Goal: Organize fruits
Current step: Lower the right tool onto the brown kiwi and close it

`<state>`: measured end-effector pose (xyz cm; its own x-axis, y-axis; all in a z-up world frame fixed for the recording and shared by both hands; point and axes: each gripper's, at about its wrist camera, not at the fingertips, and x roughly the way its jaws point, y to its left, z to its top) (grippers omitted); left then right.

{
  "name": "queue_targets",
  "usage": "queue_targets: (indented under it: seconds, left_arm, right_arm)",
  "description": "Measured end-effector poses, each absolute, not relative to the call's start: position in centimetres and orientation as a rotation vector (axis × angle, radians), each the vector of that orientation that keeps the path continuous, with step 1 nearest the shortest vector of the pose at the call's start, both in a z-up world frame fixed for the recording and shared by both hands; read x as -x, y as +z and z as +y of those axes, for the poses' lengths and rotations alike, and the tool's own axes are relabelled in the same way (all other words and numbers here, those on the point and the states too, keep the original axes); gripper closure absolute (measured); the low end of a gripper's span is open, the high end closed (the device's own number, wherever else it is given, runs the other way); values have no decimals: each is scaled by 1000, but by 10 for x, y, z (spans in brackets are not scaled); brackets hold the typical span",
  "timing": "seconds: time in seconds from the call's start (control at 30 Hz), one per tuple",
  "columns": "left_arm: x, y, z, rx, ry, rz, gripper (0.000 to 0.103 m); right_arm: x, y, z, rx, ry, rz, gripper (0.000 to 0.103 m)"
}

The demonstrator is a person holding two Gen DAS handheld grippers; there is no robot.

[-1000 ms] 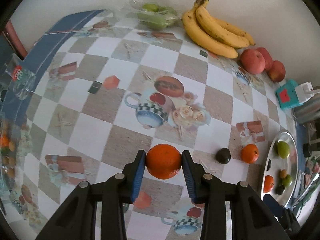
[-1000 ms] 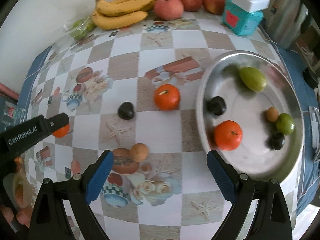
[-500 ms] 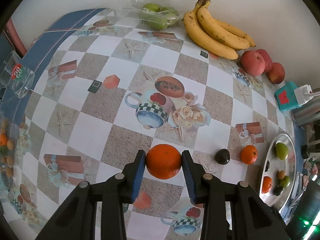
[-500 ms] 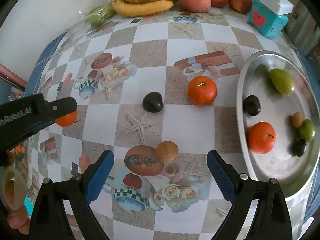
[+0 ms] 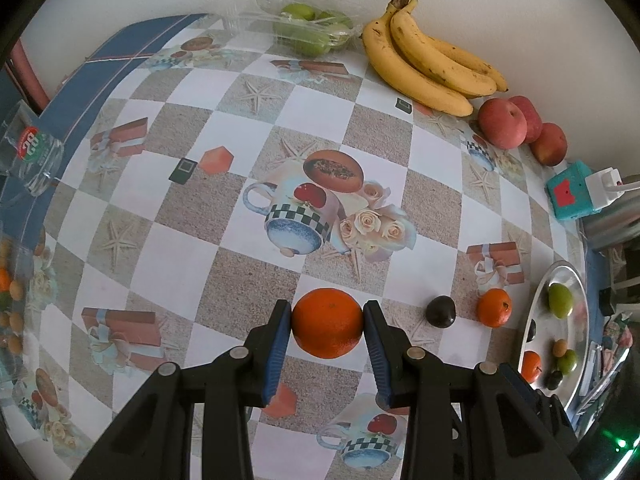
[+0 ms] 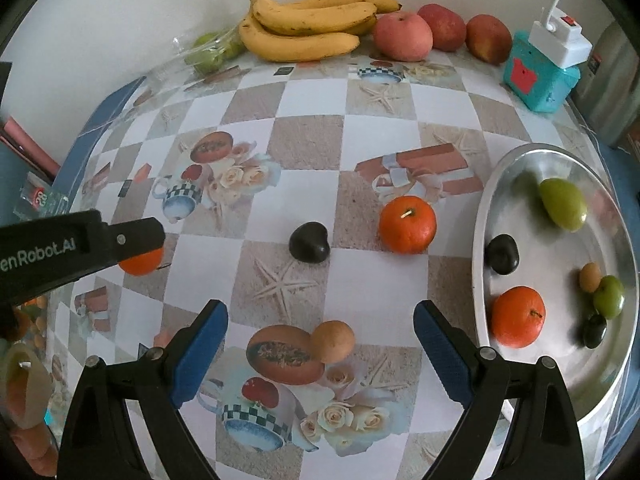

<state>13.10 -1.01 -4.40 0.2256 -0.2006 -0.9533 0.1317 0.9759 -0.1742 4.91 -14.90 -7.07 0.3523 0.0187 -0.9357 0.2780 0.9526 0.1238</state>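
Observation:
My left gripper [image 5: 327, 312] is shut on a large orange [image 5: 327, 323] low over the checkered tablecloth; the right wrist view shows that orange [image 6: 142, 262] under the left gripper's black finger [image 6: 136, 238]. My right gripper [image 6: 320, 310] hangs open above the cloth, and a small brown fruit [image 6: 333, 341] lies on the table between its fingers, untouched. Beyond it sit a dark plum [image 6: 309, 242] and a smaller orange [image 6: 407, 224]. The silver plate [image 6: 560, 380] on the right holds an orange, a dark plum, a green fruit and several small fruits.
Bananas [image 5: 432, 64], red apples [image 5: 502, 124] and a clear bag of green fruit [image 5: 312, 30] line the back wall. A teal box with a white plug [image 5: 572, 196] stands at the back right. A glass [image 5: 28, 156] sits at the left edge.
My right gripper has shifted left and a little lower, so the small brown fruit now lies nearly centred between its fingers. The left gripper still holds the orange in the same spot.

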Motion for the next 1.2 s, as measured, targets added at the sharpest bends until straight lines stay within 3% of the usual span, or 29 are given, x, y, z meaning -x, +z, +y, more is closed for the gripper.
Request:
queue_targets:
  seconds: [0.17, 0.47, 0.53, 0.7, 1.2]
  left_arm:
    - [-130, -44, -12, 59, -234, 1325, 64]
    - [-130, -48, -14, 55, -233, 1336, 64]
    - [-130, -48, -14, 54, -234, 1335, 64]
    - [-130, -48, -14, 55, -233, 1335, 64]
    - [-131, -43, -16, 55, -232, 1326, 64]
  right_arm:
    - [-47, -75, -153, -296, -175, 1224, 11]
    - [-46, -87, -152, -308, -159, 1286, 46]
    - [-47, -88, -152, -317, -150, 1289, 59]
    - [-47, -90, -153, -330, -141, 1312, 74]
    - [-47, -66, -152, -352, -131, 1253, 76]
